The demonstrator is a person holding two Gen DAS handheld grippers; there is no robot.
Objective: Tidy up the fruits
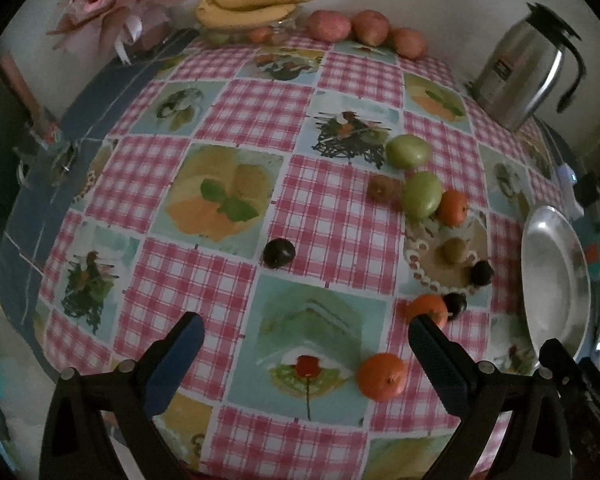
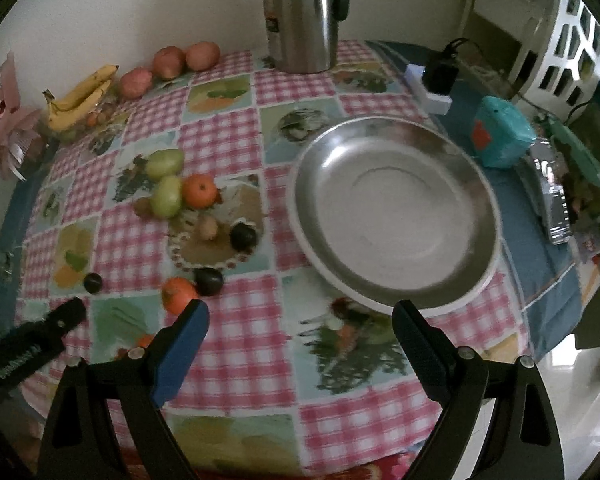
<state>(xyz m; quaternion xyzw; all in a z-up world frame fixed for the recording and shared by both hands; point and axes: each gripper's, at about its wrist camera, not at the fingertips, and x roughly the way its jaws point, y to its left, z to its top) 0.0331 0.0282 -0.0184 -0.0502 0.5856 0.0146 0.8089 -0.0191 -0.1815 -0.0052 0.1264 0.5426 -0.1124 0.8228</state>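
Note:
Loose fruit lies on the checked tablecloth. In the left wrist view there are two green fruits [image 1: 421,194], oranges [image 1: 381,376] [image 1: 453,207], dark plums [image 1: 279,253] [image 1: 482,273] and a small brown fruit [image 1: 382,187]. My left gripper [image 1: 306,324] hangs open above the cloth with nothing between its fingers; one orange [image 1: 426,310] shows just behind its right finger. My right gripper [image 2: 300,314] is open too, empty, at the near rim of the empty steel plate [image 2: 396,208]. The fruit cluster [image 2: 199,190] lies left of the plate.
Bananas [image 1: 252,6] in a glass bowl and three red apples [image 1: 370,26] sit along the far wall. A steel kettle [image 2: 304,16] stands behind the plate. A teal packet [image 2: 500,136], a charger [image 2: 440,72] and a bottle [image 2: 552,196] lie right of the plate. Pink flowers [image 1: 112,0] occupy the far left corner.

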